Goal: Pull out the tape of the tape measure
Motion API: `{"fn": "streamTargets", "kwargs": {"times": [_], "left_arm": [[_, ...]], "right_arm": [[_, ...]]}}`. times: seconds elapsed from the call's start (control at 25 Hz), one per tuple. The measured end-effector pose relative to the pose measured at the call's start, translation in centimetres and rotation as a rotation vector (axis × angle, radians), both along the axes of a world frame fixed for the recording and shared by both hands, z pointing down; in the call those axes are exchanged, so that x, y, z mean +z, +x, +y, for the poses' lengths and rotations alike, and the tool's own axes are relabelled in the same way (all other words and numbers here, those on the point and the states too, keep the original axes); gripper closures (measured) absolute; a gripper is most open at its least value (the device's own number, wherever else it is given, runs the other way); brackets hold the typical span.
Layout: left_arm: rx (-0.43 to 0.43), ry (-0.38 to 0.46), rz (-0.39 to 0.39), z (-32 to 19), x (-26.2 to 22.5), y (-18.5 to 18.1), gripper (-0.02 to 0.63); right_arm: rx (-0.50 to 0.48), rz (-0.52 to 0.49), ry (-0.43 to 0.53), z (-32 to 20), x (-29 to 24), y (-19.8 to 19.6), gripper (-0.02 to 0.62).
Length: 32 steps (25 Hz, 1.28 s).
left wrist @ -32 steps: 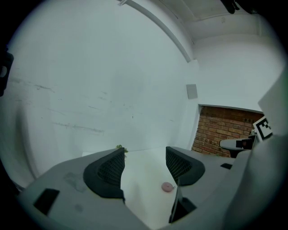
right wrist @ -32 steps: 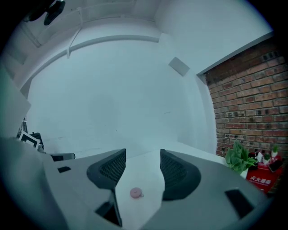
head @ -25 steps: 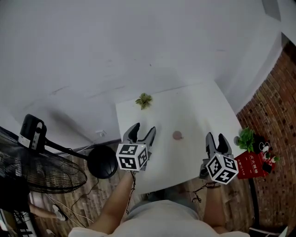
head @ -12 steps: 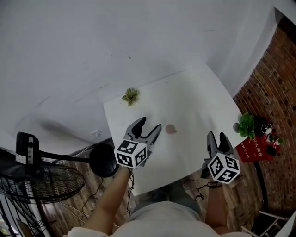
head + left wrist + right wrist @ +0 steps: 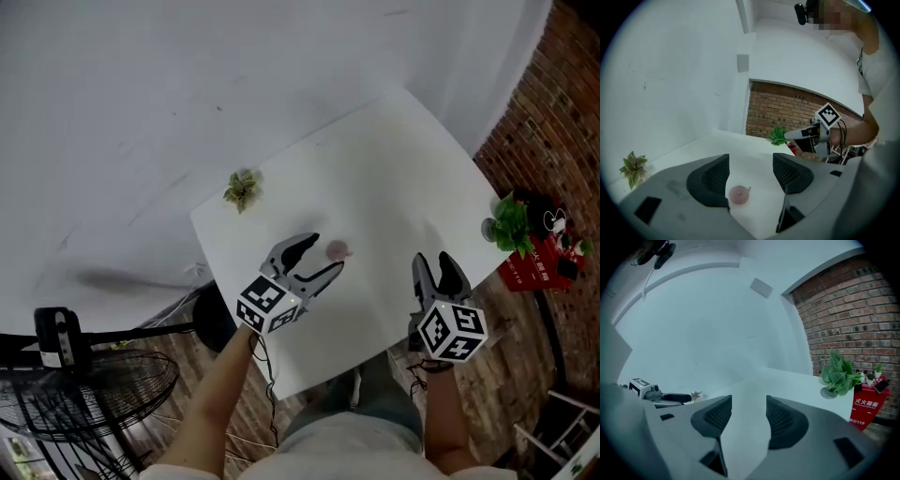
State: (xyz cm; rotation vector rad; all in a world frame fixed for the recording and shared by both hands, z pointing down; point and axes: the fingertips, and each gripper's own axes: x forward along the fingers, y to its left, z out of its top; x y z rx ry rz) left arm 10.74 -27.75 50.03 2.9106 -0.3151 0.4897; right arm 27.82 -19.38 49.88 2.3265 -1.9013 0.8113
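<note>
Table [image 5: 394, 169] was bare white. Left gripper [image 5: 322, 255] and right gripper [image 5: 432, 259] were both spread and empty, right near the front edge. Tape measure [image 5: 336, 249], a pink disc, lay mid-table between the left jaws, ungripped. Best move is probably left clamping the case squarely, leaving the tab free for right.

Tape measure [image 5: 738, 194] lies on table [image 5: 394, 169] (left claw [image 5: 751, 165] near it).

Steep overhead head view (table [image 5: 394, 169] shared)

A white table [image 5: 394, 178] stands near a brick wall [image 5: 787, 112].
</note>
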Motion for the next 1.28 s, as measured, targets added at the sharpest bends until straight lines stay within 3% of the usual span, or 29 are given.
{"fn": "streamTargets", "kwargs": {"times": [0.6, 1.28], "left_arm": [[0.236, 0.061, -0.26, -0.3, 7.3, 1.9, 0.336], [0.374, 0.078, -0.433, -0.4, 12.3, 2.5, 0.336]], "right_arm": [[-0.02, -0.058, -0.071, -0.3, 5.7, 1.2, 0.374], [-0.037, -0.093, -0.105, -1.3, 8.3, 2.0, 0.382]]}}
